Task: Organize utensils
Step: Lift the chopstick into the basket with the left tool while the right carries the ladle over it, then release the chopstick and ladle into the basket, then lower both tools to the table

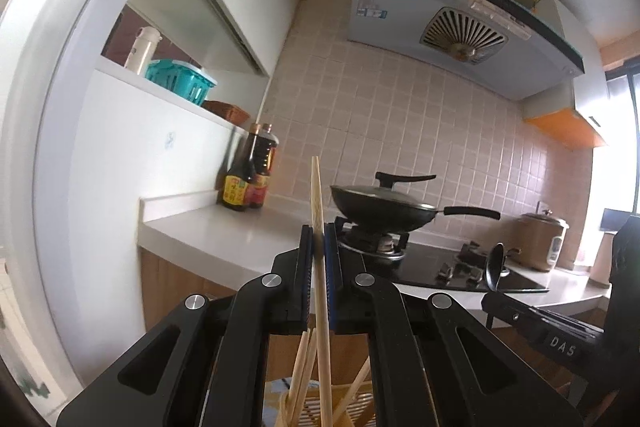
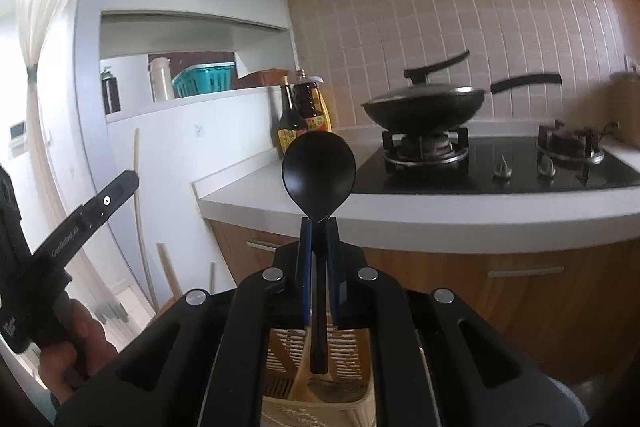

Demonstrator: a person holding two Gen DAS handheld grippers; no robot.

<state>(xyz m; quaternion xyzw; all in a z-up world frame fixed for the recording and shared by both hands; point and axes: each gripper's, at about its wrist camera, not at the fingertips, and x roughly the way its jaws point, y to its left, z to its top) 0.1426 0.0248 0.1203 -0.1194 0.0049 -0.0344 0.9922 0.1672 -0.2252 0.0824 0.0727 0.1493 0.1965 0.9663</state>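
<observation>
Mid-transfer: left tool pinching one wooden chopstick, right tool clamped on black spoon; next, lowering each into slatted utensil holder below.

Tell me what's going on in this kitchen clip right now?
A person is sorting utensils with a handheld gripper in each hand. The left gripper is shut on a wooden chopstick, held upright, with more chopsticks in the wooden holder just below. The right gripper is shut on a black spoon, bowl up, above the same slatted holder. Ahead are the white counter and a lidded wok on the stove.
</observation>
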